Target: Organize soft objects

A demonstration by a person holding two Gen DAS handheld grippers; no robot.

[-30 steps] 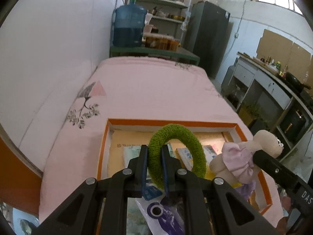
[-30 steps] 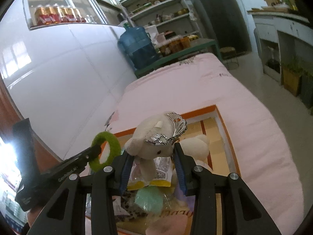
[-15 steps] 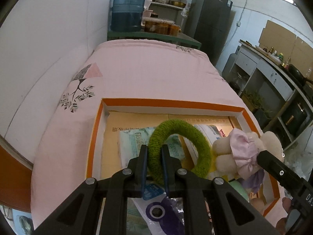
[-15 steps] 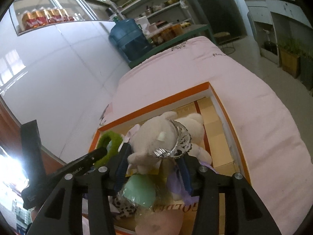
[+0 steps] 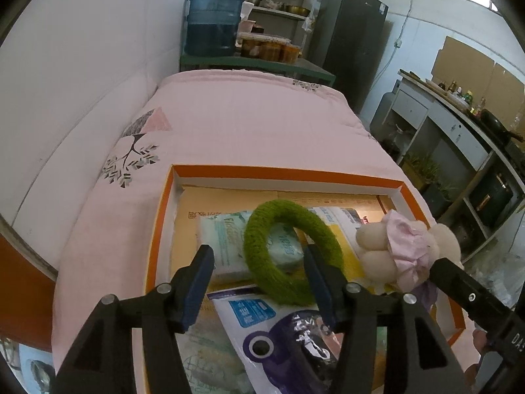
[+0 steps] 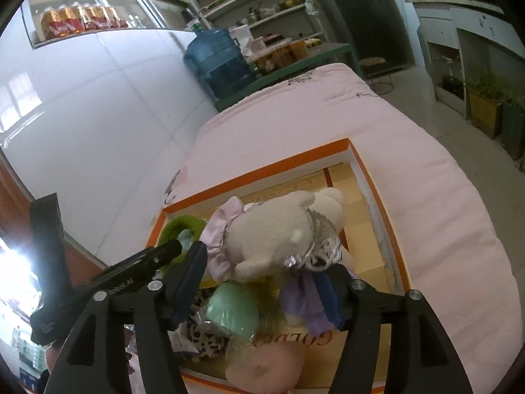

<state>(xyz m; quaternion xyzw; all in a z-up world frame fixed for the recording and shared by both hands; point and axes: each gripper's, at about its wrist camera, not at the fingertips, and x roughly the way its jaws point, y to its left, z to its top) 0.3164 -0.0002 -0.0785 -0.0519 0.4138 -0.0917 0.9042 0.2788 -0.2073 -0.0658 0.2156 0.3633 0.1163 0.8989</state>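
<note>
A green woolly ring leans on the packets inside an orange-rimmed box. It sits between the fingers of my left gripper, whose jaws are opening and whose pads stand clear of it. A cream plush bear in a pink dress and silver crown lies tipped on the pile in the box. My right gripper straddles the bear with its jaws opening, and the pads do not press on it. The bear also shows at the right of the left wrist view, the ring at the left of the right wrist view.
The box rests on a pink bedspread beside a white wall. In it lie tissue packs, a purple-and-white pouch, a mint-green soft item and a pink soft item. A blue water jug and shelves stand beyond the bed.
Both grippers have gone from shut to wide. The green ring has dropped from the left pads onto the packets. The bear has tipped over onto the pile.
</note>
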